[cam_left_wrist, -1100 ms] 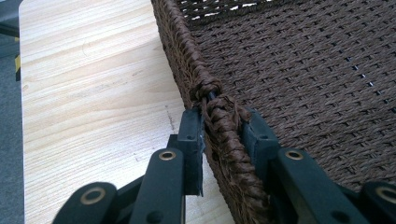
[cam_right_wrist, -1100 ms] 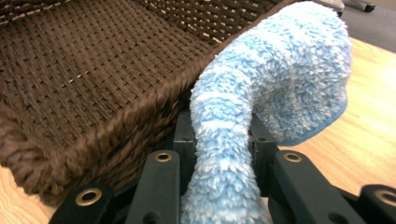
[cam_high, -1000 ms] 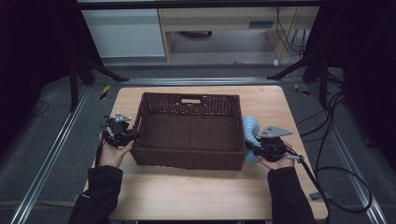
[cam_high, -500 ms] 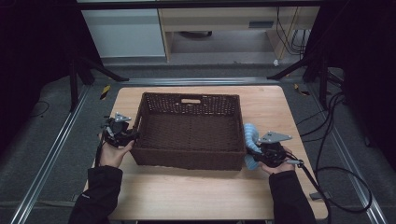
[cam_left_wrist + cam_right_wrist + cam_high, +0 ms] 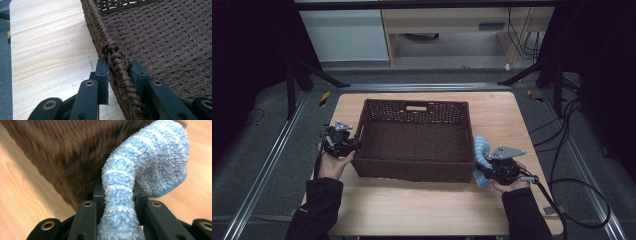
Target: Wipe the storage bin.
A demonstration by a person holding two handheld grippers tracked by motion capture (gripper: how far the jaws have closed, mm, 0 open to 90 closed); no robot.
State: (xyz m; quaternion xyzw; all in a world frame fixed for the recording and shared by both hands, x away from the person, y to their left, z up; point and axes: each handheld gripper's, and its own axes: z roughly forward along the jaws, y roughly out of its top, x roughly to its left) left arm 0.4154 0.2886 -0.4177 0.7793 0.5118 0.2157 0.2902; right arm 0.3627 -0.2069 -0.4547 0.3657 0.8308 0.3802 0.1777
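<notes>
Two grips are live, and each carries its own risk. At 9 o'clock of the table, the left gripper is clamped on the basket's left rim, one jaw outside the wall and one inside; since the bite sits on a single braided edge, a pull or twist there would likely tilt the basket or let the weave slide out of the pads. The table's left edge lies just behind that hand, so there is little room to back off that way. The basket stands at the centre, open and without contents, with bare wood at 6 o'clock and a narrower strip at 12. At 4 o'clock, the right gripper pinches a fluffy blue sock by its lower part, and the sock's free end arches up against the basket's outer right wall. In my judgement the soft pile could slip from the pads, or the loose end could catch on the rim as it goes over the wall. Open wood at 3 o'clock gives that hand room to swing wide.
</notes>
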